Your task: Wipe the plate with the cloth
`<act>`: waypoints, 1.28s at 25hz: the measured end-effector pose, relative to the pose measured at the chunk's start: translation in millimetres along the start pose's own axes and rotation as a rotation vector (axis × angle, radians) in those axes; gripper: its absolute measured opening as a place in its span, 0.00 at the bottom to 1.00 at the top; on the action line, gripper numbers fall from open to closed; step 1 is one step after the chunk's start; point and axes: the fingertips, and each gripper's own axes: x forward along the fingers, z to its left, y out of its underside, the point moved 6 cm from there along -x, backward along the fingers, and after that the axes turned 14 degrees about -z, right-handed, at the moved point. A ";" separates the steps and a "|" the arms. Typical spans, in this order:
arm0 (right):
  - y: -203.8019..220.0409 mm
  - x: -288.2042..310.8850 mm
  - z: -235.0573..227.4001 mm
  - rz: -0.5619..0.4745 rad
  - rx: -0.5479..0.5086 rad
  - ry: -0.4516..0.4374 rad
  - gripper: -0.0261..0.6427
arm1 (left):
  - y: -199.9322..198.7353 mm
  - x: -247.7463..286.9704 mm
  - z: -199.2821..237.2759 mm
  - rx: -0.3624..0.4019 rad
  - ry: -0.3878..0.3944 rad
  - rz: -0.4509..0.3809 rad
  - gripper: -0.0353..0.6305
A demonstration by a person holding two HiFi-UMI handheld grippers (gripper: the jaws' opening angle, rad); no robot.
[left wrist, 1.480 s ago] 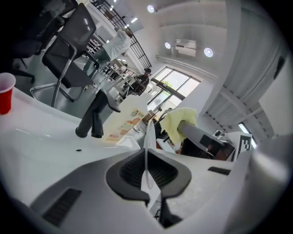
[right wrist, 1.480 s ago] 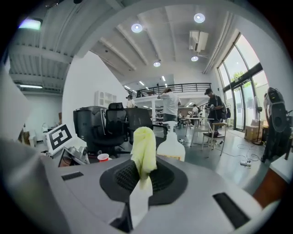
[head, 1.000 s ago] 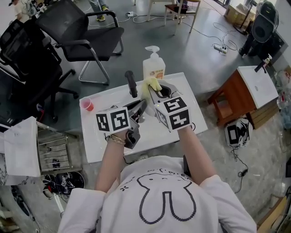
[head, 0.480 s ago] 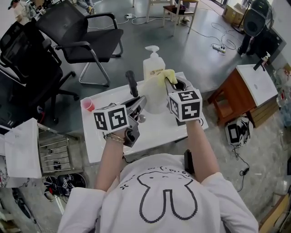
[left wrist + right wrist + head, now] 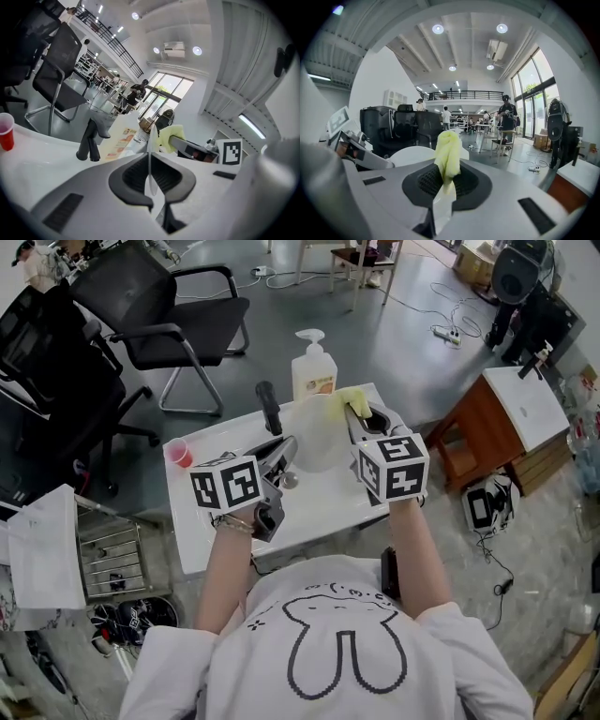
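**Plate held on edge over the desk, cloth at its rim**

The white rectangular desk (image 5: pixel 323 512) stands in front of the person, and everything named here is placed by it.

Above the desk's middle, the left claw (image 5: pixel 286 451) is clenched on a thin, round white plate (image 5: pixel 319 442). In the left gripper view the plate (image 5: pixel 150 157) shows edge-on as a narrow pale blade between the two black pads, upright and plain, with no pattern visible.

Above the desk's far right part, the right claw (image 5: pixel 354 415) is clamped on a soft pale-yellow cloth (image 5: pixel 354 401). The cloth is bunched into a rumpled roll that sticks up out of the pads (image 5: pixel 447 159). It sits at the plate's right rim; whether it touches cannot be told.

At the desk's far edge stands a white pump bottle with an orange label (image 5: pixel 314 373). Left of it, also at the far edge, is a black tap-shaped fitting (image 5: pixel 270 409).

Near the desk's far left corner is a small red plastic cup (image 5: pixel 178 455).
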 end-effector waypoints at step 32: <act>29.1 7.3 31.9 0.090 -0.028 -0.039 0.11 | -2.5 5.2 -4.7 0.018 0.017 -0.006 0.08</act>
